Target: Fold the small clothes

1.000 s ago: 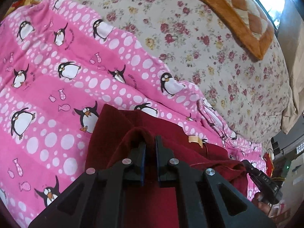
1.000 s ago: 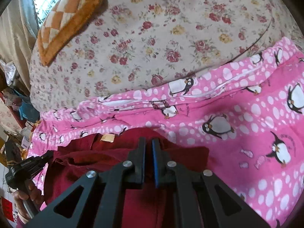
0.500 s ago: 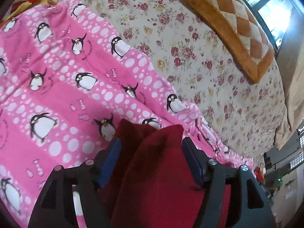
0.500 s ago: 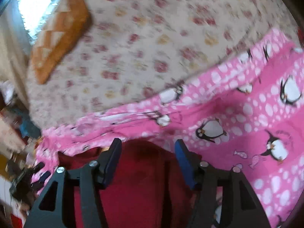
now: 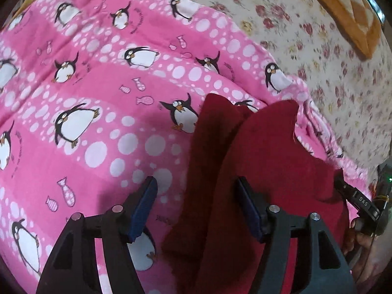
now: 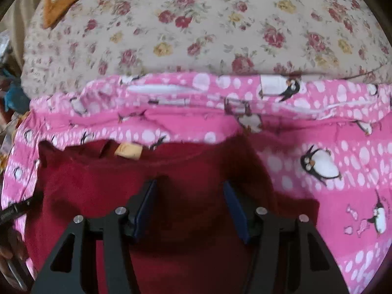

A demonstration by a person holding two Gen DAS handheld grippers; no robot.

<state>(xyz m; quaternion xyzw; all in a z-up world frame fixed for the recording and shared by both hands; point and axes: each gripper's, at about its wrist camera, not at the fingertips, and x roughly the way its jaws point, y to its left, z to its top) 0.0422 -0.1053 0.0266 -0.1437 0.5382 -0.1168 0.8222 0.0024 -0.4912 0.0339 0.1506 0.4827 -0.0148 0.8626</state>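
Note:
A dark red garment [image 5: 257, 161] lies on the pink penguin blanket [image 5: 98, 98]. One edge is doubled over into a long flap [image 5: 210, 147]. My left gripper [image 5: 196, 196] is open above that flap, and its blue pads do not press on the cloth. In the right wrist view the same garment [image 6: 196, 171] shows its neckline and a tan label [image 6: 128, 150]. My right gripper [image 6: 189, 196] hangs open over the garment's middle, holding nothing.
A cream sheet with roses [image 6: 196, 36] covers the bed beyond the pink penguin blanket [image 6: 343, 147]. An orange checked cushion [image 5: 348, 7] lies at the far corner. A hand [image 5: 367, 242] shows at the right edge of the left wrist view.
A second ago both grippers were shut on the red cloth. Both have since opened and let it go, and the garment now rests on the blanket with the grippers lower over it.

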